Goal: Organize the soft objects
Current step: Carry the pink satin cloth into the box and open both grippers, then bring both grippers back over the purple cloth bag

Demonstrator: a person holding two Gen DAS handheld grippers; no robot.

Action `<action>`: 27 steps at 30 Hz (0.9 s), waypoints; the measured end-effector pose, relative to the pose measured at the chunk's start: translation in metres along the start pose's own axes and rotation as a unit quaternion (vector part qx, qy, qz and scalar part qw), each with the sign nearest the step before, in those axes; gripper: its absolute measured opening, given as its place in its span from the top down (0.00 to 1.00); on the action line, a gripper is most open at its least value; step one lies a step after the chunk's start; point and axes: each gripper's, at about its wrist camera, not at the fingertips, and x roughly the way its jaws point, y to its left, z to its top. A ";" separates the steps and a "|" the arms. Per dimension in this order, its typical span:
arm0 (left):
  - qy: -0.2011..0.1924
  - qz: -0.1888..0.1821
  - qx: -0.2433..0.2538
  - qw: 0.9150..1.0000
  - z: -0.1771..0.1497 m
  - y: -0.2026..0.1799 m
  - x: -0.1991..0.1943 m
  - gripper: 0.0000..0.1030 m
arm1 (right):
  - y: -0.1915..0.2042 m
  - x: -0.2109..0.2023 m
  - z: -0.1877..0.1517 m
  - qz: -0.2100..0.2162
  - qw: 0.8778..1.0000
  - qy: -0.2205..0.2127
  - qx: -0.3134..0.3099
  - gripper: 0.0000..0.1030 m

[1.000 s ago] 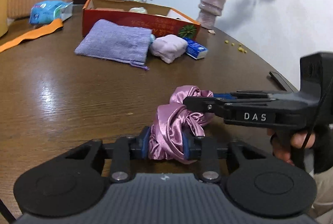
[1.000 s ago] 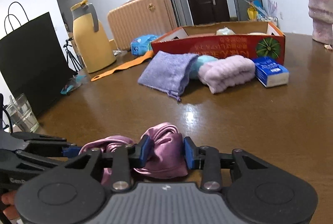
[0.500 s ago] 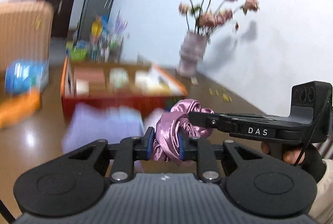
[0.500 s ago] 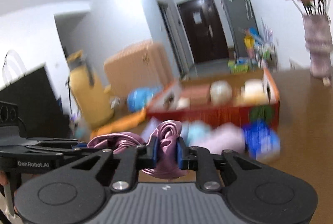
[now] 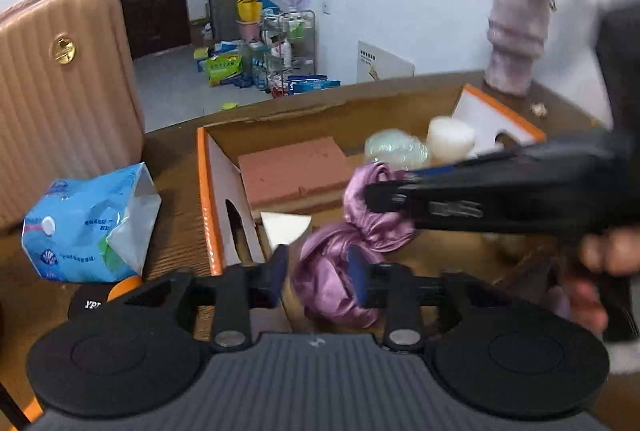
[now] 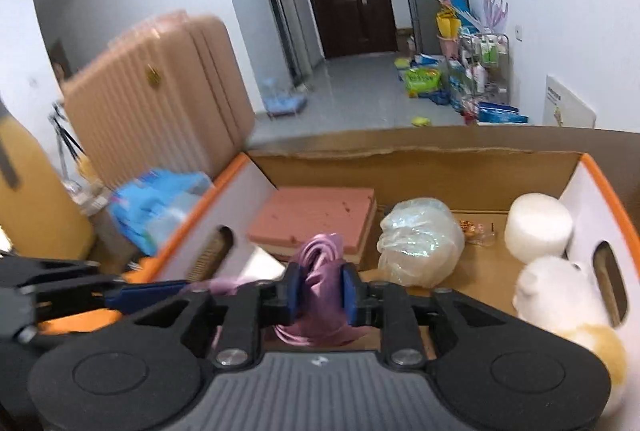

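A purple satin cloth [image 5: 372, 231] hangs bunched over the near part of an orange-rimmed cardboard box [image 5: 206, 199]. My left gripper [image 5: 318, 275] has the lower bunch between its jaws, which are opening. A gap shows at the left pad, and the right pad still touches the fabric. My right gripper [image 5: 370, 195] comes in from the right and pinches the upper knot. In the right wrist view its blue pads press the cloth [image 6: 320, 255] on both sides, though the right gripper [image 6: 320, 291] is starting to open. The left gripper [image 6: 176, 287] reaches in from the left.
The box [image 6: 420, 171] holds a pink sponge [image 6: 316, 219], a crumpled plastic bundle [image 6: 420, 239], a white roll [image 6: 538, 227] and a white plush toy [image 6: 560, 299]. A blue tissue pack [image 5: 88, 223] and a pink suitcase [image 5: 60, 91] stand left of it, and a vase [image 5: 516, 47] behind right.
Both grippers lifted the purple cloth off the table and carried it forward over the box. The left jaws have widened, so the cloth no longer fills them.
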 end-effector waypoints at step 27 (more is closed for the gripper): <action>-0.097 0.038 -0.060 0.993 -0.057 -0.005 -0.182 0.27 | -0.095 -0.240 -0.081 -0.078 0.992 -0.097 -0.019 0.26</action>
